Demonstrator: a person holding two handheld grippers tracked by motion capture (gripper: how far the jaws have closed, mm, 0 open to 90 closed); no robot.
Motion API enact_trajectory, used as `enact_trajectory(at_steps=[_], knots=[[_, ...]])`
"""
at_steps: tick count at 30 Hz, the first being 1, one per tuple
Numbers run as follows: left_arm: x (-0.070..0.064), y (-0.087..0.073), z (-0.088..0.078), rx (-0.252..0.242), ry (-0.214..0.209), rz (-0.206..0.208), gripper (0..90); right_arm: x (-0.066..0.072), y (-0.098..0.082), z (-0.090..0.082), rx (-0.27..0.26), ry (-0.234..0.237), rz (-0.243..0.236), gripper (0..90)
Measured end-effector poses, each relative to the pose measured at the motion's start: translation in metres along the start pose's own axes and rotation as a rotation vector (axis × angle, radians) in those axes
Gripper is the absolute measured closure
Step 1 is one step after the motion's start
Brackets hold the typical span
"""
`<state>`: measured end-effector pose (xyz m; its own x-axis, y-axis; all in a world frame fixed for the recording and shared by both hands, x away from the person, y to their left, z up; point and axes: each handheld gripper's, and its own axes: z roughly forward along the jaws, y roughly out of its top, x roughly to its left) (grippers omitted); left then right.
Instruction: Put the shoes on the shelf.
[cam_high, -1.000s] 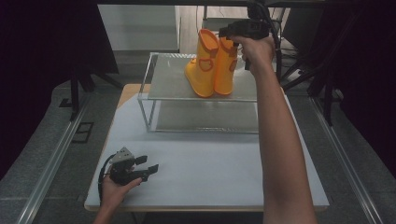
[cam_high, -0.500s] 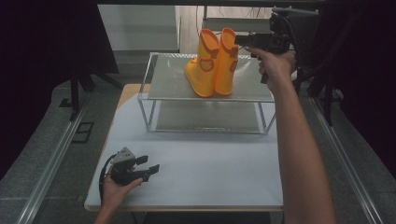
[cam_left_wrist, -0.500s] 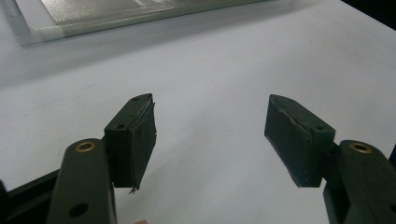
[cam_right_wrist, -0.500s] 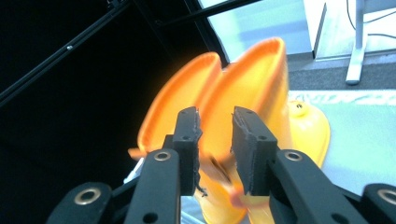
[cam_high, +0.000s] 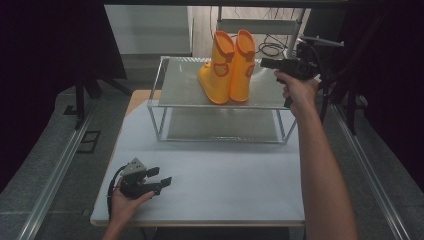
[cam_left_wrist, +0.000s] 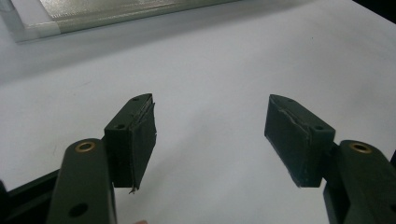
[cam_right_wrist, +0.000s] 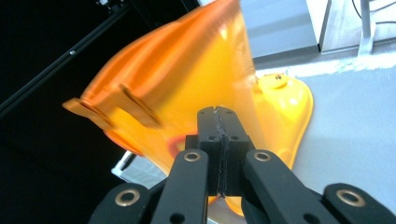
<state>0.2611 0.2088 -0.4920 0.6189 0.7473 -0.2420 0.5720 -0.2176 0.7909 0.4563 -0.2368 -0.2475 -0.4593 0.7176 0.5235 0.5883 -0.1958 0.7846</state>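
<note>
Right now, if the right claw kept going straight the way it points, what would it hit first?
Most likely the nearer orange boot: the shut right claw aims at its shaft, though how close it already is remains unclear.

right hand-held gripper (cam_high: 267, 63) lower now, jaws newly shut, beside the boots (cam_high: 227, 67)

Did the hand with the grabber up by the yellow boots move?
Yes. The right gripper has come down from above the boots to their right side, level with them, over the shelf. Its jaws have just closed, empty.
</note>
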Motion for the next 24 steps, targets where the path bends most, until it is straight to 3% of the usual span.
enact_trajectory(at_steps=[5,11,24], knots=[[0.0,0.0,0.001,0.0,0.0,0.0,33.7,-0.014,-0.015,0.01,0.021,-0.014,0.014,89.4],[0.001,-0.001,0.001,0.003,0.003,0.0,33.7,-0.022,-0.023,0.018,0.038,-0.03,0.01,89.4],[0.0,-0.001,0.001,0.006,0.003,0.005,33.6,-0.028,-0.039,0.033,0.082,-0.146,-0.064,89.5]])
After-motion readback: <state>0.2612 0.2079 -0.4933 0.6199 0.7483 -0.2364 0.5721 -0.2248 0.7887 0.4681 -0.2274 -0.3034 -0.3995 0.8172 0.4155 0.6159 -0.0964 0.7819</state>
